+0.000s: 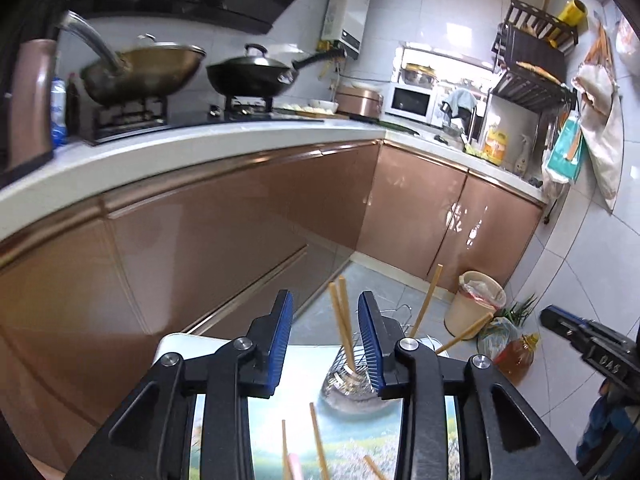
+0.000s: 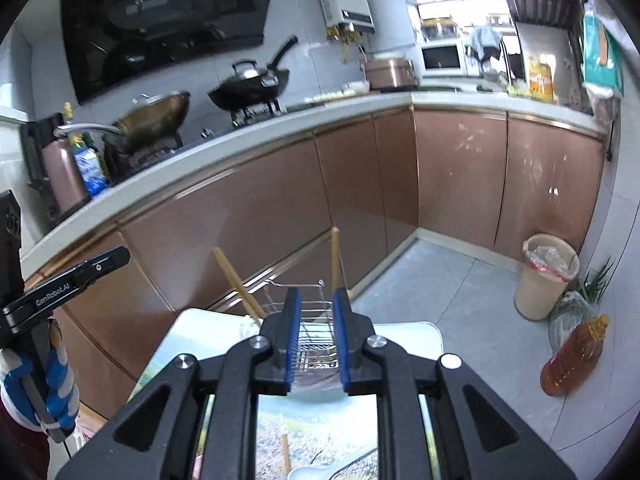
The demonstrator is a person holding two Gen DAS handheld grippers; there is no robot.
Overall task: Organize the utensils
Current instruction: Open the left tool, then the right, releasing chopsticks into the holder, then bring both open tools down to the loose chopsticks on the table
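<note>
A wire utensil holder (image 1: 348,384) (image 2: 316,340) stands on a small table with a landscape print (image 1: 360,440) (image 2: 192,344). Several wooden chopsticks (image 1: 344,320) (image 2: 335,256) lean upright in it. Loose chopsticks (image 1: 318,440) (image 2: 285,456) and a white spoon (image 2: 316,472) lie on the near part of the table. My left gripper (image 1: 326,300) hovers above the table, open, with nothing between its pads; the holder's chopsticks show beyond the gap. My right gripper (image 2: 317,296) is open by a narrow gap, empty, and above the holder.
Brown cabinet fronts (image 1: 240,220) run under a white counter (image 1: 200,148) with two woks. On the grey floor to the right stand a beige bin (image 1: 476,304) (image 2: 546,276), an oil bottle (image 1: 518,360) (image 2: 572,356) and a bag of greens (image 2: 588,292).
</note>
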